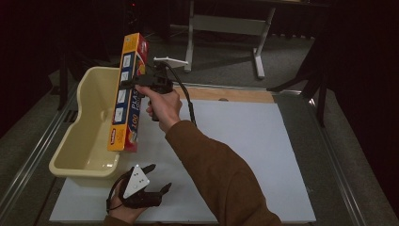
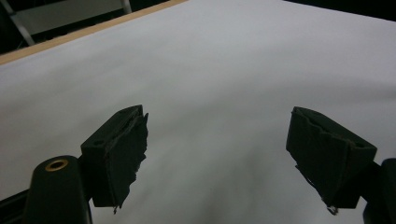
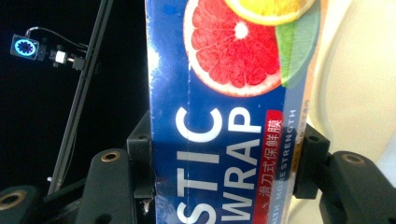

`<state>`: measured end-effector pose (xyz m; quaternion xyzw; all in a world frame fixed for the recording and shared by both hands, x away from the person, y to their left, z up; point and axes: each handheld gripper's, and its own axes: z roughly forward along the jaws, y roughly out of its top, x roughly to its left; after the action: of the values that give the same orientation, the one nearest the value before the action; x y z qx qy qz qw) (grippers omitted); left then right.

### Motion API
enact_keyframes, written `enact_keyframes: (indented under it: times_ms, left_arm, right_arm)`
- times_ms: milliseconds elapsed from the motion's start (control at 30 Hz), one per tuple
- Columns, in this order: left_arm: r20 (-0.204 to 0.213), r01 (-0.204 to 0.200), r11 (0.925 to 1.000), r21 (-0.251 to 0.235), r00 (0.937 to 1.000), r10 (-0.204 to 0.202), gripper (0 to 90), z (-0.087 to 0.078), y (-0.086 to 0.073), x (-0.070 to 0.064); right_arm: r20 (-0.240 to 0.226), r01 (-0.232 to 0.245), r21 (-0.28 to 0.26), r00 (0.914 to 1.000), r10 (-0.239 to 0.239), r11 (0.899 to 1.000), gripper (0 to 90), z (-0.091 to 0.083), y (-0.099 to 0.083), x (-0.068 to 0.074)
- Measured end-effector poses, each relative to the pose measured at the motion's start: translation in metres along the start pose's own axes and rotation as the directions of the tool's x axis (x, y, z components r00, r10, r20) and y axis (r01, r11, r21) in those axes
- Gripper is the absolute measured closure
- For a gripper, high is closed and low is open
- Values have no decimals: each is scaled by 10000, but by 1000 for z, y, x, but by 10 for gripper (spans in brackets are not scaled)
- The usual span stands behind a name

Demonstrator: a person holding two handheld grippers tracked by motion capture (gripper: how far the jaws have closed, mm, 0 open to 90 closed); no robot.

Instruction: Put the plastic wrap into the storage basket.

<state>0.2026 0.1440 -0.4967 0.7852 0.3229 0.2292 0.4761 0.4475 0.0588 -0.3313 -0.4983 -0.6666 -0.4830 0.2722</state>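
Nearest to the person, at the bottom edge of the high view, the left tool [image 1: 155,179] rests low over the white desk [image 1: 263,155], held in the left hand [image 1: 123,207], with its grey three-cornered plate [image 1: 135,181] facing up. Its two black jaws are spread wide and there is nothing between them. In the left gripper view the same left tool [image 2: 217,158] shows the bare white desk [image 2: 224,70] between its jaws, and the rubber on the fingertips [image 2: 128,149] looks worn and torn at the edges.

A little farther, the right forearm in a brown sleeve [image 1: 221,174] goes up across the desk to the right hand [image 1: 164,107], which holds the right tool [image 1: 131,82] above the desk. This tool is pinching a long box of plastic wrap [image 1: 128,92]. The box stands almost upright, a little tilted, with its lower end near the desk and just beside the right wall of a cream plastic tub [image 1: 84,155]; I cannot tell if the lower end touches the tub or the desk. In the right gripper view the right tool [image 3: 224,163] has its jaws pressed against the two long sides of the box of plastic wrap [image 3: 219,140], whose blue face shows cut citrus fruit and white letters. The pale wall of the cream plastic tub [image 3: 355,84] is behind it on the right.

The tub sits on the left part of the desk. Beyond the far edge of the desk there is a grey metal stand [image 1: 226,26] on the floor.
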Motion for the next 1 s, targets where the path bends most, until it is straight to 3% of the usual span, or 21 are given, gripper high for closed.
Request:
enact_keyframes:
  times_ms: [433,500,1000]
  left_arm:
    - [-148,88,9999,-143,9999,-90,203,-4,-1,2]
    - [-182,144,9997,-208,9997,-148,203,-5,-1,3]
    - [-346,151,9995,-269,9993,-160,203,-10,-1,9]
  right_arm:
    - [-409,-350,137,9985,355,9993,413,29,-12,-4]
    - [-480,-645,158,9967,651,9978,413,34,-14,-7]
    - [-316,-1118,197,9932,1124,9935,411,70,-29,-17]
